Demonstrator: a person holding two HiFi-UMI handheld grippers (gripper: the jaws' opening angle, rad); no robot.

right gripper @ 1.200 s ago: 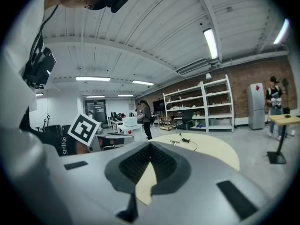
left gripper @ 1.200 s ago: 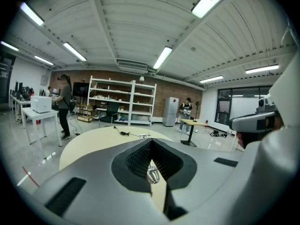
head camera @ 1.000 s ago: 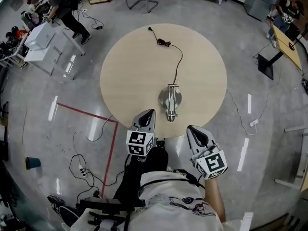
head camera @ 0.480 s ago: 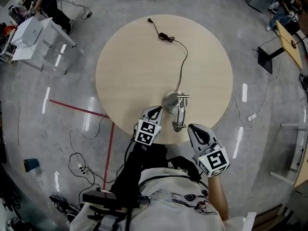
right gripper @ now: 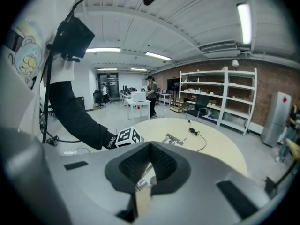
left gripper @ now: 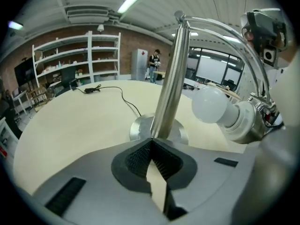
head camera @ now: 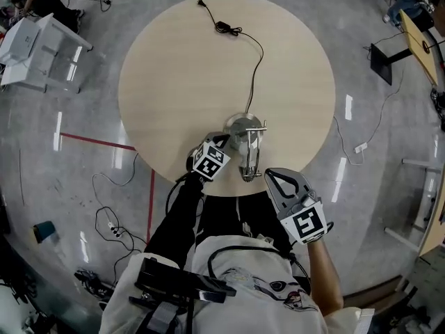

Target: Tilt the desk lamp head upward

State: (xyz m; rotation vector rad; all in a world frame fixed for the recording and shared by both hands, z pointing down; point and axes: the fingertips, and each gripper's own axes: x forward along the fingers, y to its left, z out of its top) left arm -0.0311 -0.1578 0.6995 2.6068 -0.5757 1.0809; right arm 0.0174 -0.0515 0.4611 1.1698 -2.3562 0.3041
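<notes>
A metal desk lamp stands near the front edge of the round beige table (head camera: 174, 82). Its round base (head camera: 235, 125) carries an upright pole (left gripper: 171, 78), and a curved arm leads to the head with a white bulb (left gripper: 211, 106), which hangs low toward me (head camera: 248, 173). My left gripper (head camera: 222, 140) is shut and empty, its tips (left gripper: 151, 140) just short of the pole's foot. To the right of the lamp head my right gripper (head camera: 272, 177) is also shut with nothing in it (right gripper: 150, 145), and it points across toward the lamp's joint (right gripper: 173, 138).
The lamp's black cord (head camera: 254, 68) runs across the table to a loose plug (head camera: 203, 4) at the far side. On the floor lie a red tape line (head camera: 97, 142) and a power strip (head camera: 115, 230). A white table (head camera: 35, 44) stands far left.
My left gripper has come forward and down from the table's edge to the lamp's base. The right gripper has shifted a little toward the lamp head. Both stay shut.
</notes>
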